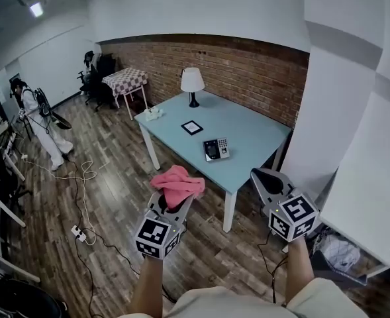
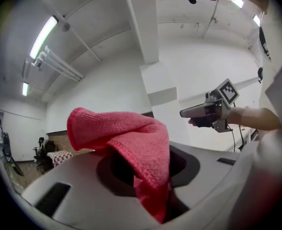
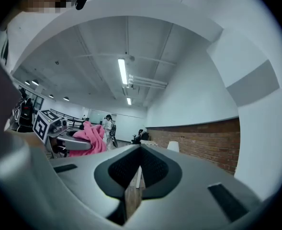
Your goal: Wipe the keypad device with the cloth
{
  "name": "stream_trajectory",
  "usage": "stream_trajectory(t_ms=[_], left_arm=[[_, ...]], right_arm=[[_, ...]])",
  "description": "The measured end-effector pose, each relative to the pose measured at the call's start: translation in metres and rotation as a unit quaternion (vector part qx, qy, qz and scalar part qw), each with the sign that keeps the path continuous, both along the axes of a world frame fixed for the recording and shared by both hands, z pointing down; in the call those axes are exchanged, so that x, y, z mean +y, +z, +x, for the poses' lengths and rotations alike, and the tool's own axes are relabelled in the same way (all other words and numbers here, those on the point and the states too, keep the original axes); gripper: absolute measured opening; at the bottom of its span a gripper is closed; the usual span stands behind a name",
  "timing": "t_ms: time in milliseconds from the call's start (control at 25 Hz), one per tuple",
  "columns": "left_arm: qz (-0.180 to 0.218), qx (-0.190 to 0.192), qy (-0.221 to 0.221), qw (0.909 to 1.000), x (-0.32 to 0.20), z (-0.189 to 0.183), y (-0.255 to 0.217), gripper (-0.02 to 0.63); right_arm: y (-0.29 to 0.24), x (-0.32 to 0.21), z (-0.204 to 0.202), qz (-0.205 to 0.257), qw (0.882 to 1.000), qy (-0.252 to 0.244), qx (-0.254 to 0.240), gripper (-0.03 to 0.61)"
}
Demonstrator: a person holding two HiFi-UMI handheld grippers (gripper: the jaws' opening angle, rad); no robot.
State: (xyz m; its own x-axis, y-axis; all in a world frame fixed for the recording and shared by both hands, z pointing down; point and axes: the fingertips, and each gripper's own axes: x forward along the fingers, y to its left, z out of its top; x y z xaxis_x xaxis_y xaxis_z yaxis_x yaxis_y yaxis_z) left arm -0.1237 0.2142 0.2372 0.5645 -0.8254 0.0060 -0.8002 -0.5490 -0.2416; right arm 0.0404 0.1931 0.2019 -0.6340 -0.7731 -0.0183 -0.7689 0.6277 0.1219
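My left hand-held gripper (image 1: 173,203) pinches a pink microfibre cloth (image 1: 177,181); right hand-held gripper (image 1: 269,180) pressed together, empty. Most hangs loose and may slip out before reaching the grey keypad device (image 1: 216,149).

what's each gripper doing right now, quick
left gripper: shut on the pink cloth
right gripper: shut, nothing held

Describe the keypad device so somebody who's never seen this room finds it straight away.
Find the pale blue table by the brick wall. The keypad device lies flat near its front edge, forward of the white lamp. Unlike the black-framed square behind it, it shows a dark screen beside a grid of buttons.
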Motion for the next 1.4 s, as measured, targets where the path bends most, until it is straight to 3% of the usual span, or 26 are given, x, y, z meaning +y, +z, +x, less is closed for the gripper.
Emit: stream_trajectory(t_ms=[120,320,520,880,1400], left_arm=[[0.000,-0.001,-0.004,1.0000,0.000,0.009,0.001,0.130],[0.006,-0.005,-0.007,0.9999,0.010,0.032,0.003,0.132],[-0.012,-0.003,-0.016,0.9998,0.021,0.049,0.017,0.132],[-0.029,0.001,-0.020,0.9994,0.017,0.064,0.027,0.132],[-0.030,-0.003,-0.020,0.9994,-0.052,0.057,0.034,0.132]], right_arm=[[0.001,0.003,0.005,-0.001,1.000,-0.015,-0.004,-0.006],[0.012,0.010,0.023,0.024,0.999,-0.013,0.041,-0.008],[0.022,0.015,0.047,0.010,1.000,-0.005,0.023,-0.006],[0.029,0.017,0.058,-0.002,0.999,-0.038,0.016,-0.002],[0.036,-0.054,0.052,-0.010,1.000,-0.028,0.008,0.002]])
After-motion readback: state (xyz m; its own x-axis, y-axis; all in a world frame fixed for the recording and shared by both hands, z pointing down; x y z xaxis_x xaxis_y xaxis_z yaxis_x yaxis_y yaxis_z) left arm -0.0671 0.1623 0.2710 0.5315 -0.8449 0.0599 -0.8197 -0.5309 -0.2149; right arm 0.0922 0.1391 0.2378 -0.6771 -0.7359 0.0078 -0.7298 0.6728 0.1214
